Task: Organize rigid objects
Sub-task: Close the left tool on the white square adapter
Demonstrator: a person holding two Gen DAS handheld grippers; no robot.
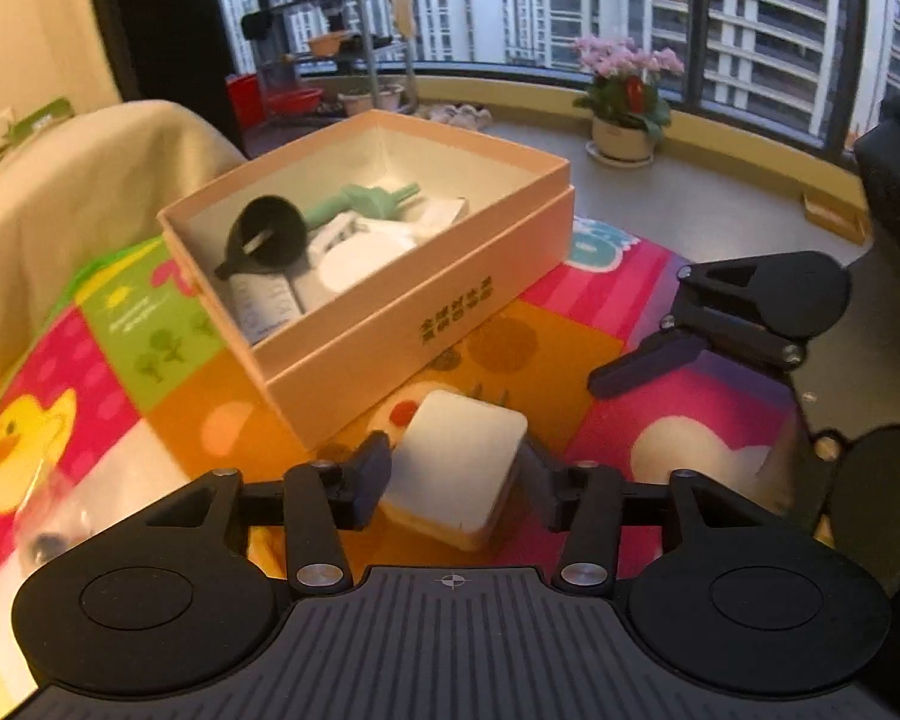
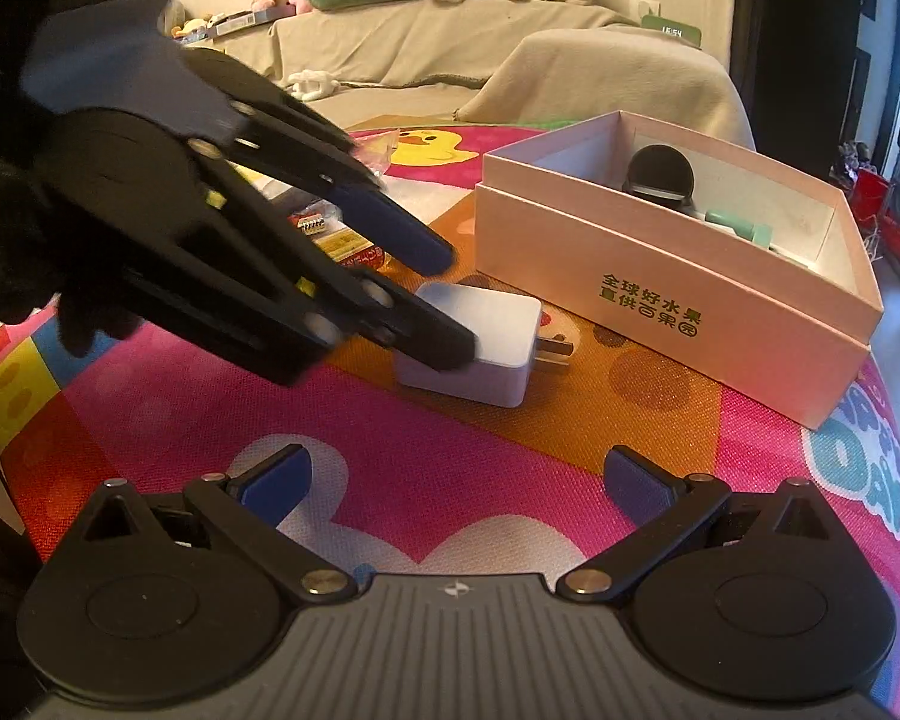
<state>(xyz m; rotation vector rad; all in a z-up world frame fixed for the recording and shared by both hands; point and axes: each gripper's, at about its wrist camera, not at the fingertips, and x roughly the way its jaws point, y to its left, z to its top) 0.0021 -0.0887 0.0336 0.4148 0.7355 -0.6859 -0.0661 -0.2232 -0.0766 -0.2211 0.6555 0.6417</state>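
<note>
Left gripper (image 1: 455, 483): matte black body with a ribbed grey top plate bearing a small crosshair mark, two round black discs at its sides, and black linkage bars pinned with silver screws. Fingers (image 1: 371, 468) carry dark blue pads. Right gripper (image 2: 455, 480): identical build, blue pads (image 2: 276, 483), silver pivot screws. A black glove (image 2: 12, 222) covers the hand.

Left gripper (image 1: 456, 480) angled downward, jaws parted; right gripper (image 2: 456, 480) low (jaws spread wide).
</note>
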